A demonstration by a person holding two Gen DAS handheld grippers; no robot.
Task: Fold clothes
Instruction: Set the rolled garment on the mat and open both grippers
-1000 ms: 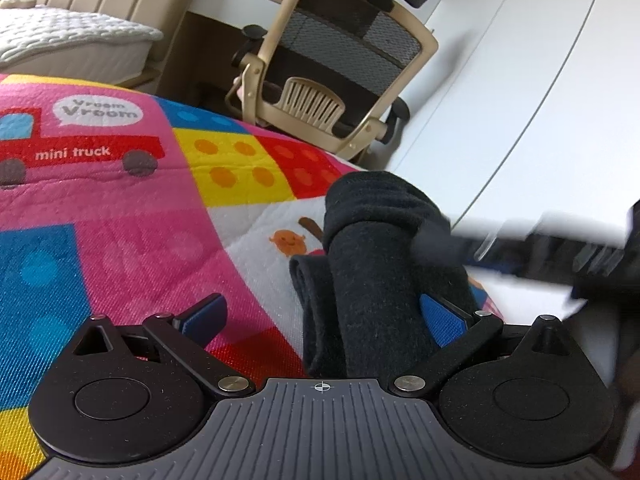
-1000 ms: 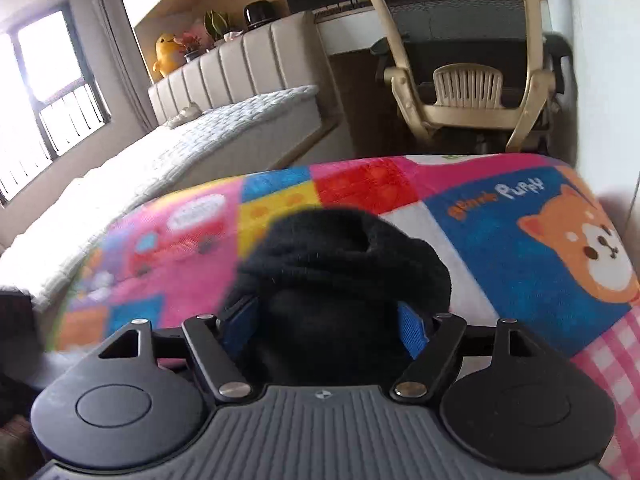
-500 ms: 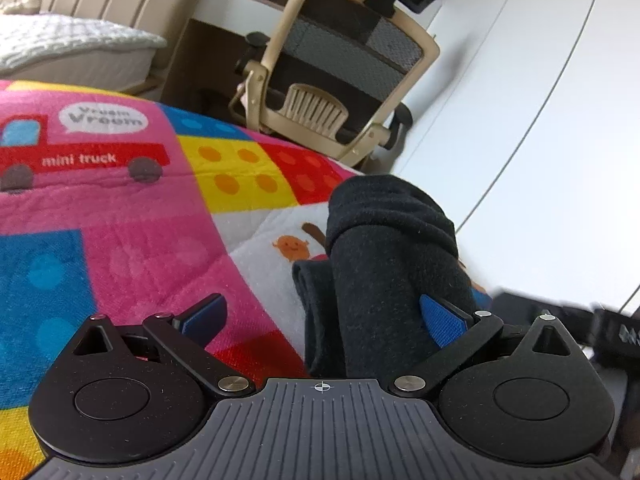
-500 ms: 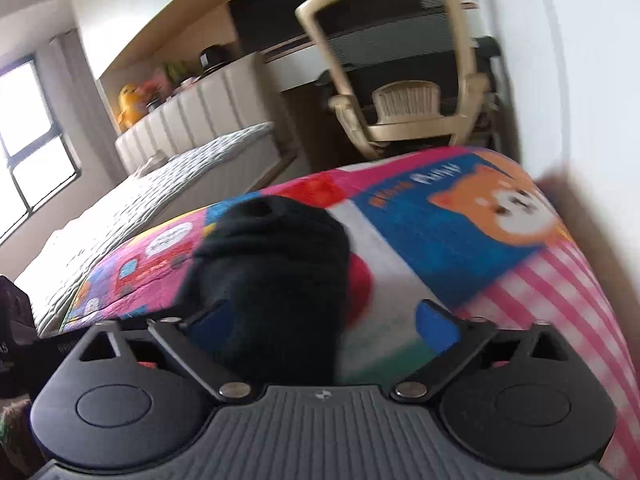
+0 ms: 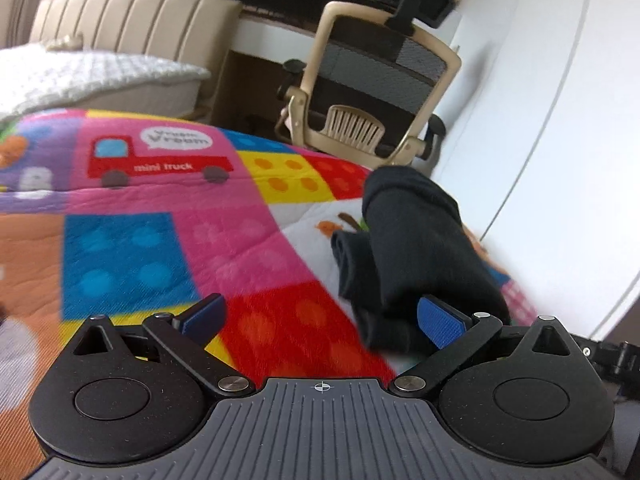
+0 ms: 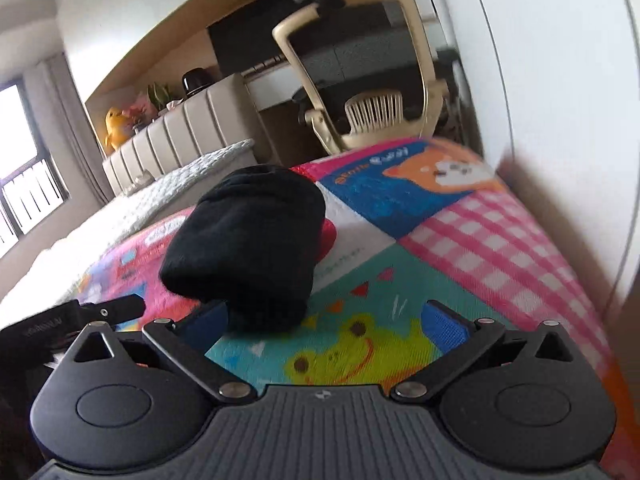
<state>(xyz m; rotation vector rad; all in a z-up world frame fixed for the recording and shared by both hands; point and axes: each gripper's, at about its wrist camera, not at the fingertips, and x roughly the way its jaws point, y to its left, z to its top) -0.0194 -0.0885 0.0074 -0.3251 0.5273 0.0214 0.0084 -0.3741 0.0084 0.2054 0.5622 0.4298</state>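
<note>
Black garment [image 6: 248,248] released, both grippers now open

a: what's at twelve o'clock?

b: a beige-framed mesh office chair [image 5: 372,92] at a white desk [image 5: 276,36], white wall [image 6: 560,80] at two o'clock.

a: and left?

b: a bed with a ribbed cream padded headboard [image 5: 132,20] at ten; a bright barred window [image 6: 20,184] at nine, right view.

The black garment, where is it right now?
The black garment lies folded on the colourful quilt, right of centre in the left wrist view near the white wall, ahead of both open grippers.
</note>
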